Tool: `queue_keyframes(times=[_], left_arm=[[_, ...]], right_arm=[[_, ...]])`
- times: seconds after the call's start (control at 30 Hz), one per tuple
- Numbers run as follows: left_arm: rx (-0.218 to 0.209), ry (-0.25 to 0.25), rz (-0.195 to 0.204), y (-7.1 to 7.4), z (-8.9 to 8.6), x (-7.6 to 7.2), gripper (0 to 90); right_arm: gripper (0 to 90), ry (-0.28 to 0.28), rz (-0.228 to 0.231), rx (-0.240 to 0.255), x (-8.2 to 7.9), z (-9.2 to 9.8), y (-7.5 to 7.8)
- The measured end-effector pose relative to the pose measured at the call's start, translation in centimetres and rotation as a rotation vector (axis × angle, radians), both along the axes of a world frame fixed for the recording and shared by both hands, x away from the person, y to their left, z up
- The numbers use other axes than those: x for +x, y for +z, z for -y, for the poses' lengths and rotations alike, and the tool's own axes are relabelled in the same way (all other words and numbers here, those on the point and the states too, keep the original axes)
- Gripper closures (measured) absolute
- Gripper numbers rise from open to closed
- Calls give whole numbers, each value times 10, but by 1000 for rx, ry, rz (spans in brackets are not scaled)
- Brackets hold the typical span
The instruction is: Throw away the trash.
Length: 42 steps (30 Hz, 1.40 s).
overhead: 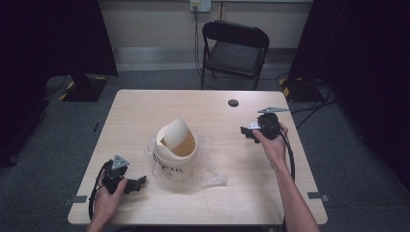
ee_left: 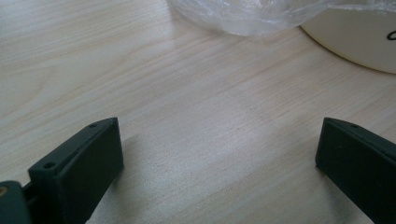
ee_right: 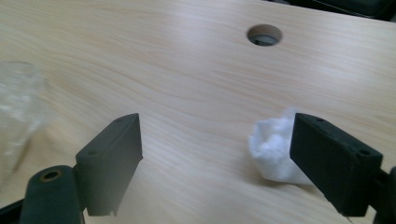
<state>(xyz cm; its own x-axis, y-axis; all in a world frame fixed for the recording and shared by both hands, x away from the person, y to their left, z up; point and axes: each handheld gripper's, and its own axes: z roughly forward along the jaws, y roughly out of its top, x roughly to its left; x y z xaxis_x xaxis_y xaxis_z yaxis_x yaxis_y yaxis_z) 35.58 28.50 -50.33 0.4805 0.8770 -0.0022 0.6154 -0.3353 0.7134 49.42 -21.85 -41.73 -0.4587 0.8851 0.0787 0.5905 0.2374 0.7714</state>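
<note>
On the right side of the table point(overhead: 145, 104), just beside the right gripper point(ee_right: 215, 156), lies a crumpled white tissue point(ee_right: 273, 149); it touches the inner face of one jaw while the jaws stand wide apart around it, clamping nothing. Further left, at the table's middle, a cream bin point(overhead: 175, 157) with a tilted swing lid sits in a clear plastic bag point(overhead: 212, 174). At the near left corner the left gripper point(ee_left: 219, 158) rests low over bare wood, jaws spread wide, pointing toward the bin.
</note>
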Motion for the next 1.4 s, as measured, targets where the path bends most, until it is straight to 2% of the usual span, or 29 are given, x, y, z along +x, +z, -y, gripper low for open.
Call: queue_keyframes(times=[0.07,0.1,0.23,0.3,0.37,0.47,0.53,0.6,0.7,0.9,1.0,1.1,1.17,1.27,1.4], left_arm=[[1,-1,0,0,0,0,2],[1,0,0,0,0,0,3],[3,0,1,0,0,0,3],[0,0,0,0,0,0,3],[0,0,0,0,0,0,3],[3,0,1,0,0,0,2],[3,0,1,0,0,0,3],[3,0,1,0,0,0,2],[1,0,0,0,0,0,3],[2,-1,0,0,0,0,3],[0,0,0,0,0,0,2],[0,0,0,0,0,0,1],[-1,0,-1,0,0,0,1],[0,-1,-1,0,0,0,1],[0,-1,-1,0,0,0,1]], right_arm=[[164,-13,-33,29,6,9,-5],[171,-18,-41,28,9,12,-8],[192,-42,-59,-16,18,22,-17],[200,-58,-72,-2,22,28,-23],[200,-80,-106,30,26,31,-30],[235,-86,-107,24,26,32,-36],[230,-99,-105,3,29,33,-38],[220,-102,-99,29,32,35,-40],[159,-90,-106,19,36,32,-43],[168,-88,-132,-18,45,27,-56],[250,-96,-143,-21,48,25,-62],[429,-100,-125,-22,48,25,-64],[512,-101,-127,-16,48,24,-64],[596,-99,-133,-13,49,23,-64],[665,-97,-131,-16,49,23,-64]])
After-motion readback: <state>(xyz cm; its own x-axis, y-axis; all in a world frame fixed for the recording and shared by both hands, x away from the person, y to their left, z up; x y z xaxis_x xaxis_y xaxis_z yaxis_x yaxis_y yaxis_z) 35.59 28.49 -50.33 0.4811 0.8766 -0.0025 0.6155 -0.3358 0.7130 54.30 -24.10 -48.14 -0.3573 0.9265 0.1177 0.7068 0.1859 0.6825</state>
